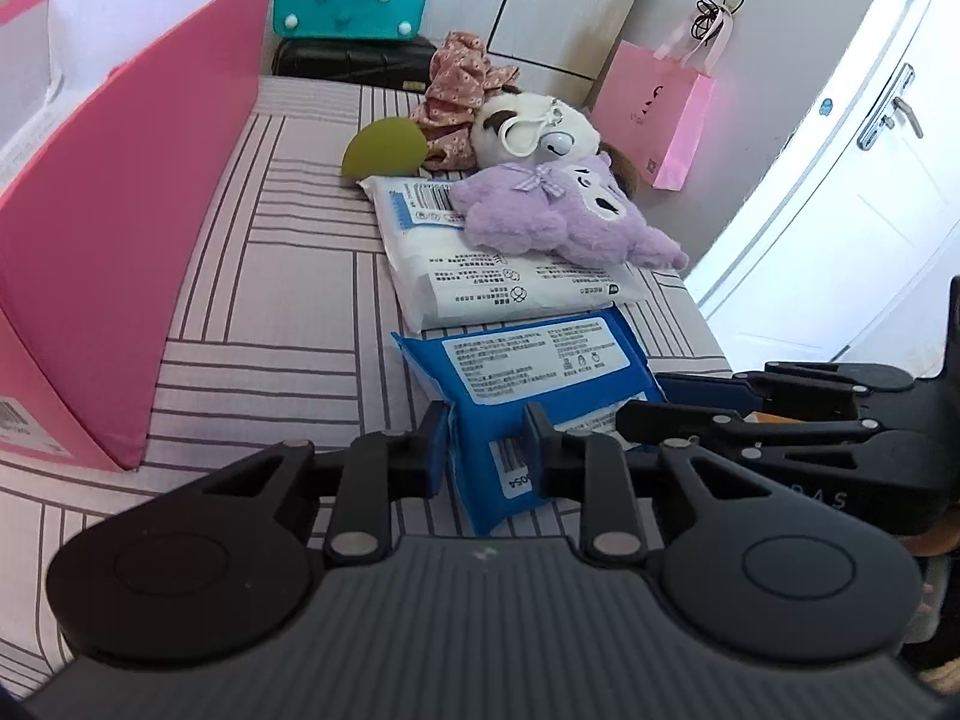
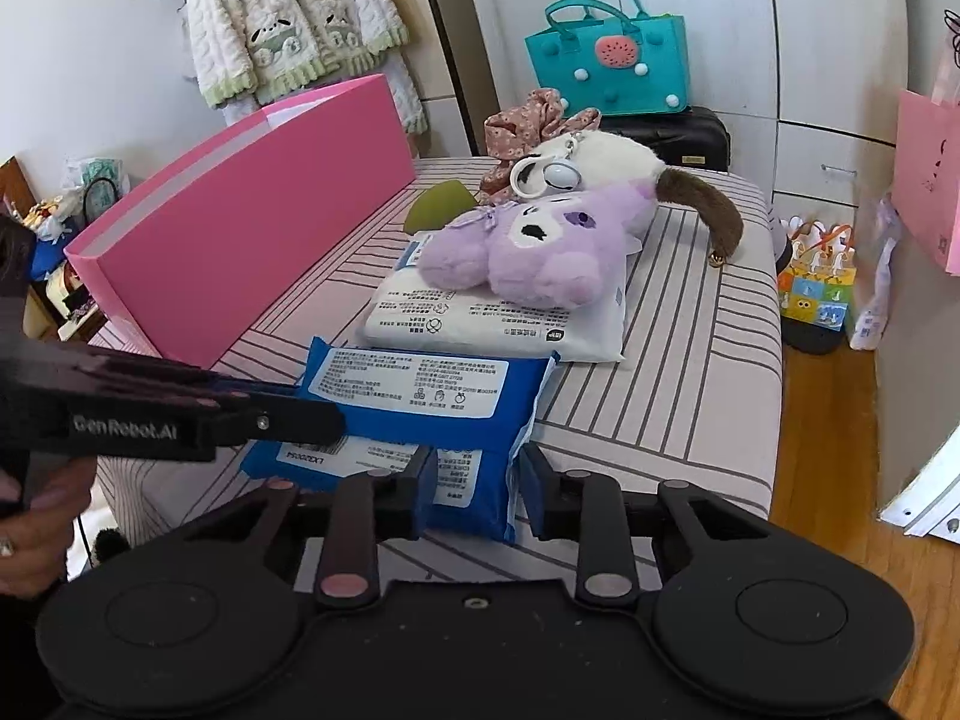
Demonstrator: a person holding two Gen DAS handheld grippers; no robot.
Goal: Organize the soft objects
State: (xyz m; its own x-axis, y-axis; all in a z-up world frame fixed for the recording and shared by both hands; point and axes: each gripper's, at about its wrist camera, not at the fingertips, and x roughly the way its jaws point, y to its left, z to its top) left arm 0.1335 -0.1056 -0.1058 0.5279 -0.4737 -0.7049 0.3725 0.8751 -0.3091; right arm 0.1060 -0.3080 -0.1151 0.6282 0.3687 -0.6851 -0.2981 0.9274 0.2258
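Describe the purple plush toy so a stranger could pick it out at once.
Start at the striped table beside the tall pink box. On it lies a white tissue pack, and the purple plush toy rests on top. It alone is lilac and fluffy, with a small checked bow.

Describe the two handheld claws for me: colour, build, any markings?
Both are matte black plastic. Each claw, left and right, has two round housings, linkage arms with silver rivets, and blue pads. The left body reads "GenRobot.AI" in the right wrist view. A ring shows on the left hand.
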